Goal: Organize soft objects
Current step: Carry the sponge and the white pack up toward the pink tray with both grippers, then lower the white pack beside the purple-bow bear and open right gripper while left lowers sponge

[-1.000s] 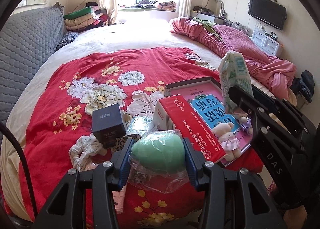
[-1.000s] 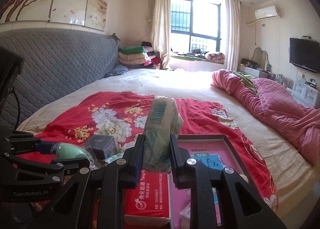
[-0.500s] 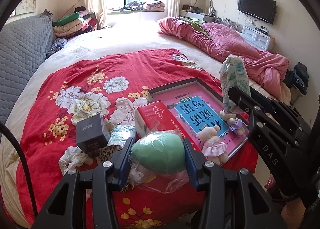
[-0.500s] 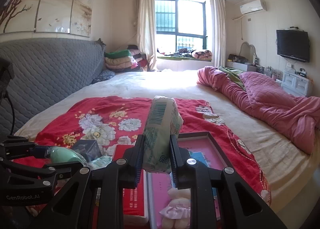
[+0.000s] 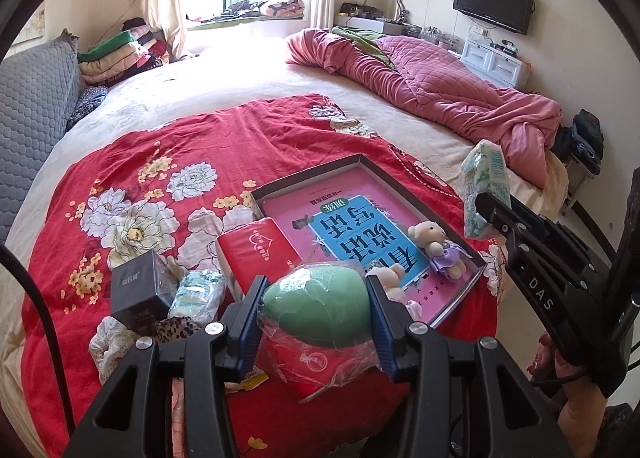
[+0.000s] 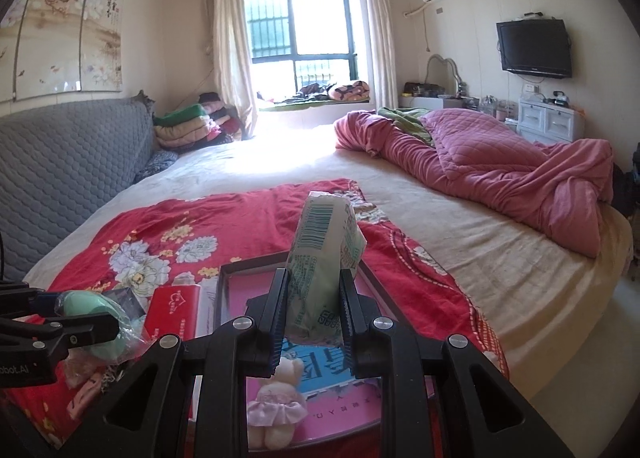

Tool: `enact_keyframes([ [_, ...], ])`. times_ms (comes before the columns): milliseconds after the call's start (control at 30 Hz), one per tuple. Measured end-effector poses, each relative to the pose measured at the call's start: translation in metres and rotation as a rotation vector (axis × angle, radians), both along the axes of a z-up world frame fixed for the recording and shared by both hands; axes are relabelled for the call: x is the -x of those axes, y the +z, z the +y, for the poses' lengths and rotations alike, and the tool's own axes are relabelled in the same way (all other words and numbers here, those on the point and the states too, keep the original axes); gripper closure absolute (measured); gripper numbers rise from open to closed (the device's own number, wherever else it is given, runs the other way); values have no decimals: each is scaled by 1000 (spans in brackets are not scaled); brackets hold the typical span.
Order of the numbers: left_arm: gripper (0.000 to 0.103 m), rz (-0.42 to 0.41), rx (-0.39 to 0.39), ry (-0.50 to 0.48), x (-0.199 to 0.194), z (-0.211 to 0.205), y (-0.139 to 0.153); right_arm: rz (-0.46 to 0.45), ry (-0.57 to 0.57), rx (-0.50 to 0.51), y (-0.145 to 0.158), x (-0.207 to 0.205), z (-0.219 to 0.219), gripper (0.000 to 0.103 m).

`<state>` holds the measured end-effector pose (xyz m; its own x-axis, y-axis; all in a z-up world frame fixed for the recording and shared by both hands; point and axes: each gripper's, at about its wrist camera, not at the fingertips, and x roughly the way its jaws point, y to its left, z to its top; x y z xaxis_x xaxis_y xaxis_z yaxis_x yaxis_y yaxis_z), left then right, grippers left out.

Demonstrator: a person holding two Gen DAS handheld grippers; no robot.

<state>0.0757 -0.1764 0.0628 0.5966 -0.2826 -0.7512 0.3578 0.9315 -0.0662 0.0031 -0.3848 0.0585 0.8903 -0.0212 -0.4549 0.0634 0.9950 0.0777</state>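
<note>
Spread over the bed, a red floral blanket (image 5: 240,146) is seen beneath both tongs. A green sponge (image 5: 316,308) is clamped in the left gripper (image 5: 314,318); a tissue pack (image 6: 320,270) is clamped upright in the right gripper (image 6: 314,322), above the tray (image 5: 304,178).

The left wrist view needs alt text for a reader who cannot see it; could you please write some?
The left claw grips a green sponge in clear wrap above a red flowered blanket on a bed. Beyond it lie a red tissue pack and a shallow box holding two small teddy bears. At right, the right claw holds a pale green tissue pack.
</note>
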Motion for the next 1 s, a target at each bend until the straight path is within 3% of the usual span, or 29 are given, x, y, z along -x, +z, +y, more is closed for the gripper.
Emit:
enact_keyframes([
  [333, 55, 85, -18, -34, -31, -34, -24, 64, -19, -18, -19, -7, -17, 79],
  [1000, 55, 238, -150, -69, -75, -84, -80, 160, 11, -37, -45, -18, -29, 79],
])
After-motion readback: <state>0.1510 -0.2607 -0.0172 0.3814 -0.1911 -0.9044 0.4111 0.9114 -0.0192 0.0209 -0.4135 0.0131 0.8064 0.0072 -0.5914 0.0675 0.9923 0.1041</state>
